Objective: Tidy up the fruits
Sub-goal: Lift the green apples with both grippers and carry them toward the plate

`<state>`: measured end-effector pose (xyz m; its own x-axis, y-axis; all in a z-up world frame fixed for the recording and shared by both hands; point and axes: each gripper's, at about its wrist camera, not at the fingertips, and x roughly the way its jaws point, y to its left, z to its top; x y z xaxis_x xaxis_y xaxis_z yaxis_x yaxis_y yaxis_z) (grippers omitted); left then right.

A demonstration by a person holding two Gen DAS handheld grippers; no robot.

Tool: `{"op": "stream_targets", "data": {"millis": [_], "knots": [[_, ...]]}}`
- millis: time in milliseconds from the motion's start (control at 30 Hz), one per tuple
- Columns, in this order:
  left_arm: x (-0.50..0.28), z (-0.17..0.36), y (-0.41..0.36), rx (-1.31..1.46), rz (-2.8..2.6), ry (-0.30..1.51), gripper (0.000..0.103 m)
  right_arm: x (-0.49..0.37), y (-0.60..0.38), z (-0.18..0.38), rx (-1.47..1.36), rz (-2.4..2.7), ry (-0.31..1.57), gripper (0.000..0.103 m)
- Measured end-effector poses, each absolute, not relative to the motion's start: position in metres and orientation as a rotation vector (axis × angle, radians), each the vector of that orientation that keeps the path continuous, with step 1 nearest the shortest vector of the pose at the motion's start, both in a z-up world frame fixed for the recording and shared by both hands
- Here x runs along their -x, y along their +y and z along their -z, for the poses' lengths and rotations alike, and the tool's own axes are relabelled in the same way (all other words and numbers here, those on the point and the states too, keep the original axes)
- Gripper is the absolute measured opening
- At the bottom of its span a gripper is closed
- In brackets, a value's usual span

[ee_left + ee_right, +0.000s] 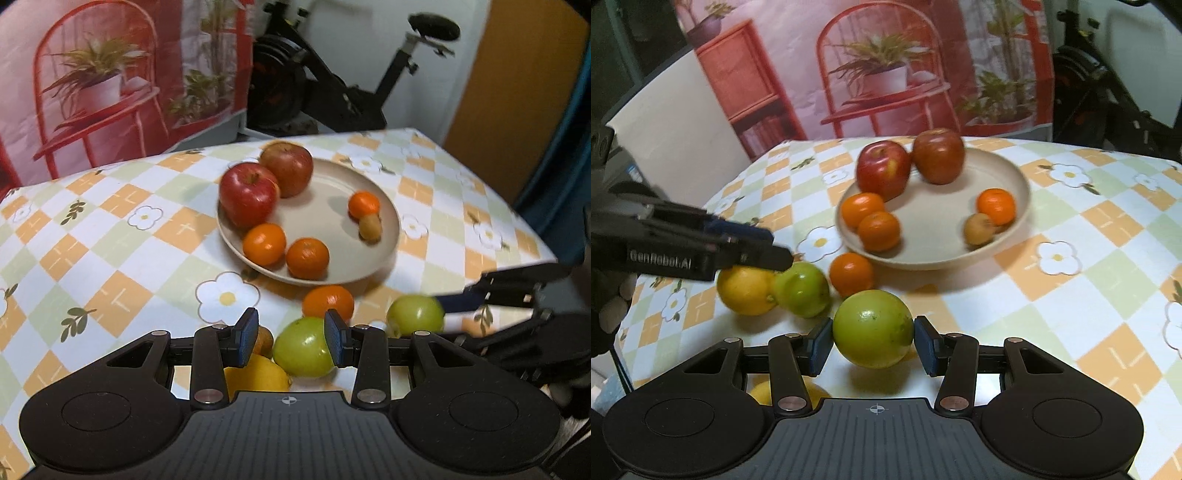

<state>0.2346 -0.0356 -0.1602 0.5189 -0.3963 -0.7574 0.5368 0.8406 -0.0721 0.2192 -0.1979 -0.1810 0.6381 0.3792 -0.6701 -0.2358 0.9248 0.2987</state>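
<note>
Jaws of your right gripper flank a round green apple, your left gripper gapes empty; six fruits fill the beige plate, four wait before it.

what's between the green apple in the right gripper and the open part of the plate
One orange lies on the tablecloth just short of the plate, left of a straight line from the green apple in the right gripper. The plate's near middle is bare.
</note>
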Motion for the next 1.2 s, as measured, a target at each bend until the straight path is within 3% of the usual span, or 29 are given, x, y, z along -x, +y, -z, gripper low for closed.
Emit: {"op": "stream_targets", "data": {"millis": [300, 533, 1200], "knots": [[-0.231, 0.166, -0.052, -0.316, 0.622, 0.877, 0.044, -0.215, -0.217, 0.182, -0.222, -0.313, 0.782, 0.044], [-0.230, 0.170, -0.062, -0.375, 0.666, 0.900, 0.052, -0.211, -0.223, 0.181, -0.236, -0.302, 0.769, 0.044], [-0.231, 0.180, -0.063, -0.340, 0.677, 0.997, 0.050, -0.203, -0.233, 0.179, -0.252, -0.282, 0.755, 0.044]]}}
